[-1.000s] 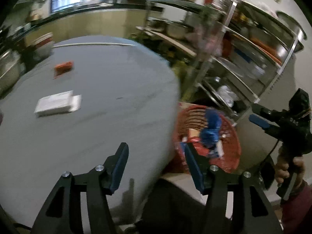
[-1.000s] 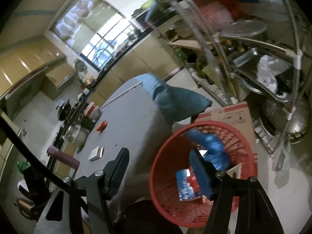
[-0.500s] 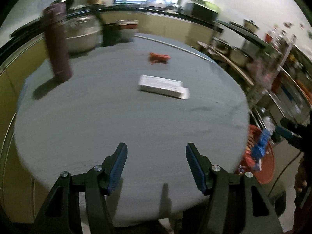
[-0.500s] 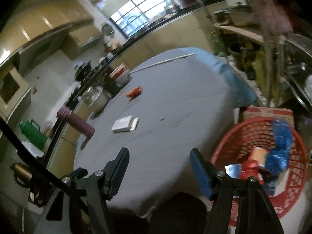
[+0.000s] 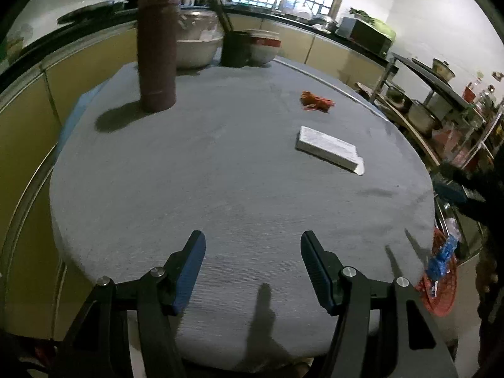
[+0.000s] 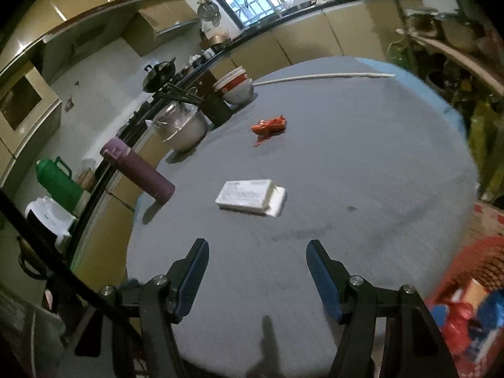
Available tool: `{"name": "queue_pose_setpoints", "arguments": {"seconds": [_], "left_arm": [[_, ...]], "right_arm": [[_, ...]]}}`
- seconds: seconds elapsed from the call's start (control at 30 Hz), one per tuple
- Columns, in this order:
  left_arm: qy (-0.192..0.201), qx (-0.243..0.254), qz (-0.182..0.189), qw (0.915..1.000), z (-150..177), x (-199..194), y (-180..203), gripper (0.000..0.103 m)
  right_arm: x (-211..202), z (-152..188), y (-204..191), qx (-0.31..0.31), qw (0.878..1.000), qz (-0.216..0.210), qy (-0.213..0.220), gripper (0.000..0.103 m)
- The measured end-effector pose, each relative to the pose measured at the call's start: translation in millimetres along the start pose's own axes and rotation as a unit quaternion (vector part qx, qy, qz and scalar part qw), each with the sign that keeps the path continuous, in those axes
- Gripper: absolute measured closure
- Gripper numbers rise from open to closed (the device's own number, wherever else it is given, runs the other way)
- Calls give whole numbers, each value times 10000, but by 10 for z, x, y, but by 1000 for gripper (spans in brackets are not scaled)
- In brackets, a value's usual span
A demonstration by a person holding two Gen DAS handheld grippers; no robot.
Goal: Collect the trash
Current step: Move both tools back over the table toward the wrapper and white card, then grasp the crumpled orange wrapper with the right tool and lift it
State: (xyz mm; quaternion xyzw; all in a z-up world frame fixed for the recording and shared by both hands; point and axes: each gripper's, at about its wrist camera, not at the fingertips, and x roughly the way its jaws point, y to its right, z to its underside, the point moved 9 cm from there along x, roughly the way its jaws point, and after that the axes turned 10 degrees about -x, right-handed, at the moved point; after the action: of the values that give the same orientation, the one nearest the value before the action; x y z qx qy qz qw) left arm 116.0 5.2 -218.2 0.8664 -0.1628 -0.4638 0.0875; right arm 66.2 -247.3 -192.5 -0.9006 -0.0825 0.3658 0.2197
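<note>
**Both grippers empty over the round table**

The left gripper point(image 5: 253, 245) has its 2 blue-padded fingers apart with nothing between them, above the near edge of the grey table point(image 5: 220, 189). The right gripper point(image 6: 257, 253) is likewise spread and empty. Farther out on the cloth lie a white flat box point(image 6: 251, 197) and, beyond it, a crumpled red wrapper point(image 6: 270, 126). A maroon flask point(image 5: 157, 41) stands upright at the left. The red basket point(image 6: 472, 271), holding blue and red trash, sits off the table's right edge.
</note>
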Motion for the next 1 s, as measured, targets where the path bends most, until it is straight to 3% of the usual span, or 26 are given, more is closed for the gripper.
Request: {"name": "queue_pose_setpoints", "arguments": {"seconds": [0.4, 0.63, 0.7, 0.8, 0.83, 0.9, 1.0], "left_arm": [[-151, -299, -207, 9992, -42, 152, -284, 39], [-142, -283, -263, 9992, -83, 195, -289, 39], [-161, -312, -281, 9990, -89, 228, -311, 39], [-161, -365, -306, 9987, -115, 270, -362, 39], [-163, -389, -324, 9986, -129, 282, -382, 39], [-168, -459, -340, 9982, -164, 305, -423, 39], [-155, -519, -309, 9981, -185, 290, -445, 39]], "right_arm": [[1073, -666, 54, 84, 9996, -141, -214, 34], [1633, -626, 163, 439, 9954, -293, -798, 34], [1675, -517, -3, 530, 9907, -745, -1010, 35], [1606, -409, -433, 368, 9749, -1747, -1333, 34], [1579, -447, -486, 188, 9760, -1749, -1283, 35], [1567, -622, -409, -141, 9866, -1250, -1040, 35], [1648, -1034, -41, -394, 9973, -8, -616, 35]]}}
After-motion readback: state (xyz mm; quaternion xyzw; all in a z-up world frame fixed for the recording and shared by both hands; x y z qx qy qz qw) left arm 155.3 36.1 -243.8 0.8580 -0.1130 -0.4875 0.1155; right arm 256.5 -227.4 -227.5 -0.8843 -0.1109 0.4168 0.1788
